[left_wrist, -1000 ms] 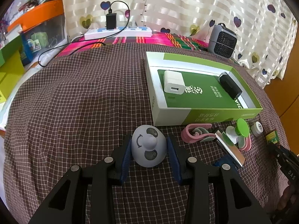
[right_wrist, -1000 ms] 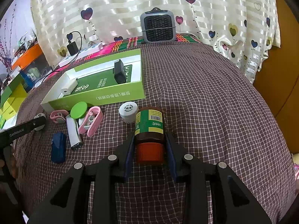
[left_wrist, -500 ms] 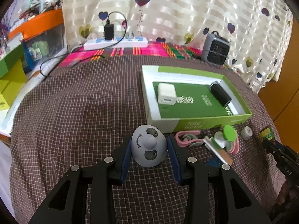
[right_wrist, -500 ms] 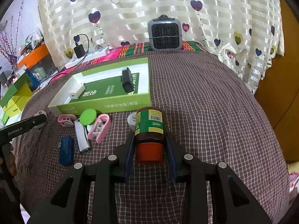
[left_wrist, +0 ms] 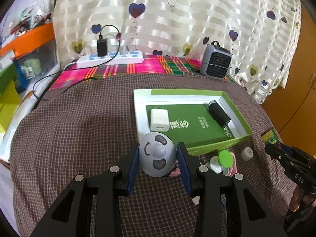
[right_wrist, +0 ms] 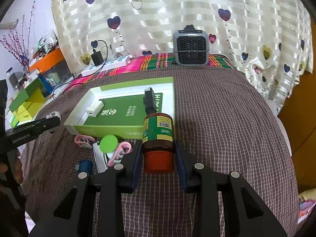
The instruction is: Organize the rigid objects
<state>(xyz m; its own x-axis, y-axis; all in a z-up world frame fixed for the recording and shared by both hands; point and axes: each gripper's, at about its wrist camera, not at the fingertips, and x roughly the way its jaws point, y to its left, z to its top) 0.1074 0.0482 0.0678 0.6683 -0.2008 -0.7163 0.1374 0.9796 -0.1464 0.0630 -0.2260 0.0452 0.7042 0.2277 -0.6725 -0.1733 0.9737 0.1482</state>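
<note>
My left gripper [left_wrist: 158, 157] is shut on a grey round gadget with dark buttons [left_wrist: 157, 154], held above the cloth just in front of the green box's near left corner. My right gripper [right_wrist: 158, 154] is shut on a brown pill bottle with a red cap and green label [right_wrist: 158, 136], held in front of the box's near right corner. The open green box [left_wrist: 236, 106] [right_wrist: 110, 128] holds a white charger [left_wrist: 159, 119] [right_wrist: 94, 110] and a black block [left_wrist: 218, 113] [right_wrist: 150, 101].
Loose items lie on the checked cloth before the box: a green-lidded jar [right_wrist: 108, 143], pink clips [right_wrist: 120, 152], a silver tube [right_wrist: 99, 159], a blue item [right_wrist: 85, 165], a small white jar [left_wrist: 246, 154]. A grey fan [right_wrist: 190, 48] and power strip [left_wrist: 110, 59] stand at the back.
Both grippers have risen and moved toward the box with their objects held. The left one has shifted right, now at the box's near left corner.
</note>
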